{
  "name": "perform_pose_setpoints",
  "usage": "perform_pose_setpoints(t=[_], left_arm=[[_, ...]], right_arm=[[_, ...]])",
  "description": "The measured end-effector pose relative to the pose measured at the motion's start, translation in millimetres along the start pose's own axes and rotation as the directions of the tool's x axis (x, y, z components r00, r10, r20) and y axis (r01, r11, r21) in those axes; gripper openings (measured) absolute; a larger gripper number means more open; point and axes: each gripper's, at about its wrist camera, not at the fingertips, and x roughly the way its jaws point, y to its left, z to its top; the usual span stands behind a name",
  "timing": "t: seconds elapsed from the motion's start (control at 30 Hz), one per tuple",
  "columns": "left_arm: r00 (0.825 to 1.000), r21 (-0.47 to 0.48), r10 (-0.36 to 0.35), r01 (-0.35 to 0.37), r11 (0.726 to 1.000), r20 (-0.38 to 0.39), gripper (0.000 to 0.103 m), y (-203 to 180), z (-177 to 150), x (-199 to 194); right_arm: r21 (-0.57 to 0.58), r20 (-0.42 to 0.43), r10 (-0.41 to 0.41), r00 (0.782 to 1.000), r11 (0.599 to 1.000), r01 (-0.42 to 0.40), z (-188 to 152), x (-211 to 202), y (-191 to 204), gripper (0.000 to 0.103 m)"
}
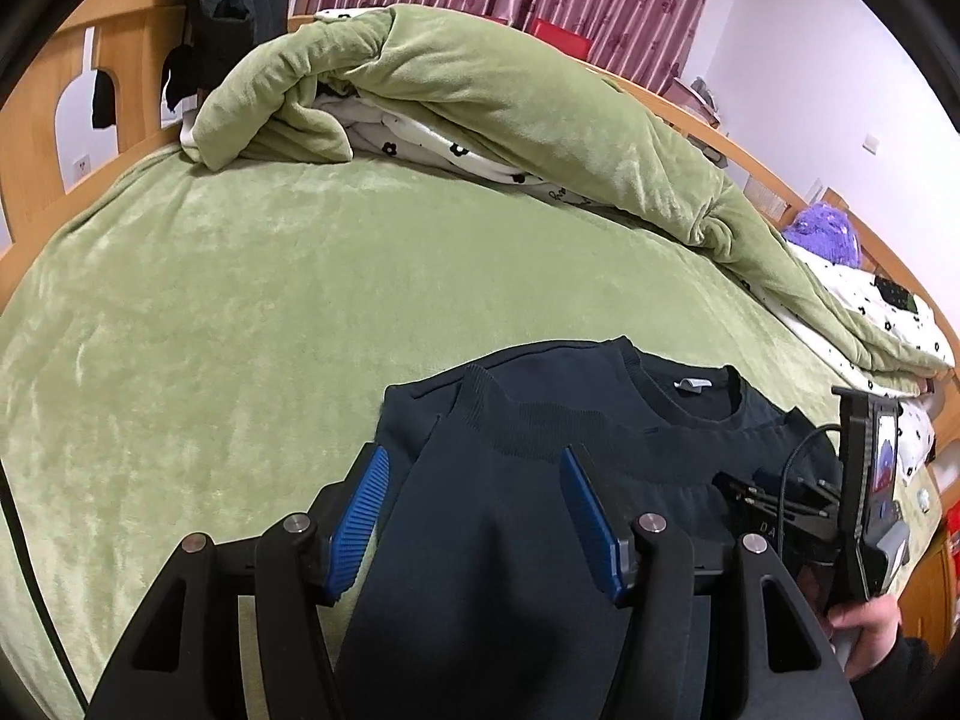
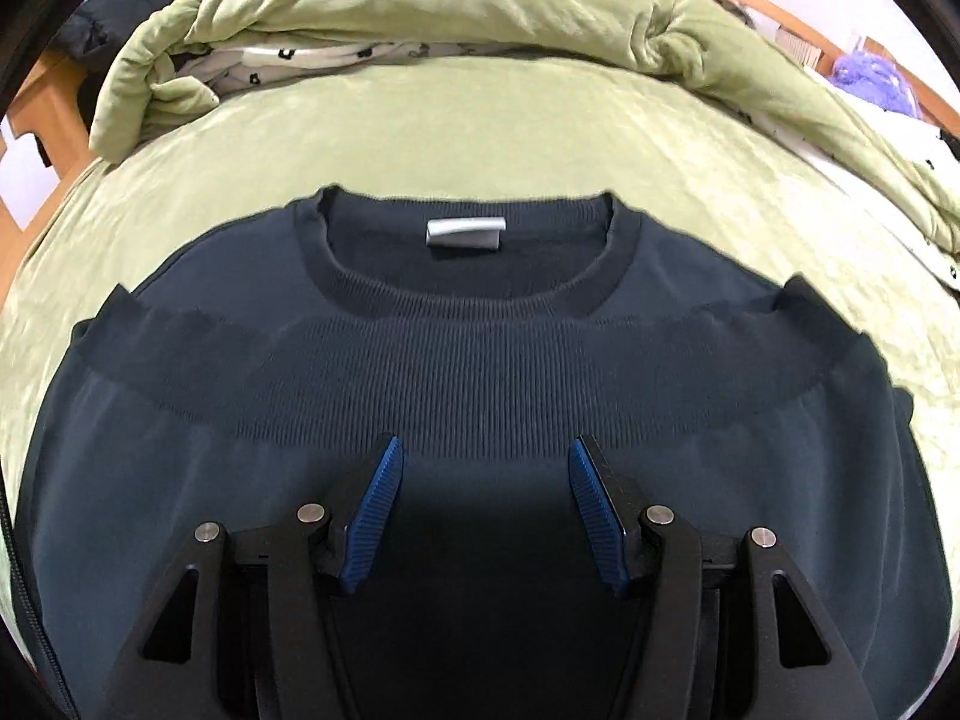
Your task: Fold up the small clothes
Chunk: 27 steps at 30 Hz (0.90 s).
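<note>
A dark navy sweatshirt (image 2: 480, 360) lies folded on the green bed cover (image 2: 480, 120), its ribbed hem laid up just below the round collar with a grey neck label (image 2: 463, 233). My right gripper (image 2: 483, 462) hovers over the middle of the folded garment, jaws apart, nothing between the blue pads (image 2: 378, 498). In the left wrist view the same sweatshirt (image 1: 540, 420) is at the bottom centre. My left gripper (image 1: 474, 474) hangs open above its left edge, blue pads (image 1: 360, 510) clear of the cloth. The other hand-held gripper (image 1: 864, 492), gripped by a hand, shows at the right.
A rolled green quilt (image 1: 480, 90) with a white flowered lining runs along the far side of the bed. A wooden headboard (image 1: 60, 90) with dark clothes hung on it stands at the left. A purple fluffy item (image 1: 822, 234) lies at the right. Open green bed surface (image 1: 210, 300) stretches to the left.
</note>
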Motion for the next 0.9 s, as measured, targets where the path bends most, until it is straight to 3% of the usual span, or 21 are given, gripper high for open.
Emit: perform_pose_setpoints(t=[0.2, 0.47, 0.77, 0.9], left_arm=[[1.0, -0.003, 0.009, -0.009, 1.0, 0.006, 0.057, 6.0, -4.0, -8.0], [0.999, -0.018, -0.004, 0.004, 1.0, 0.036, 0.057, 6.4, -11.5, -28.4], [0.999, 0.014, -0.041, 0.041, 0.999, 0.033, 0.057, -16.7, -45.3, -48.1], [0.998, 0.016, -0.051, 0.05, 0.999, 0.029, 0.057, -18.8, -65.6, -59.9]], right_arm=[[-0.02, -0.025, 0.002, 1.0, 1.0, -0.003, -16.4, -10.7, 1.1, 0.056], [-0.073, -0.008, 0.005, 1.0, 0.997, -0.006, -65.2, -53.9, 4.0, 0.056], [-0.194, 0.039, -0.056, 0.998, 0.979, 0.063, -135.7, -95.6, 20.6, 0.056], [-0.194, 0.05, -0.059, 0.997, 0.979, 0.068, -158.8, -108.1, 19.4, 0.056]])
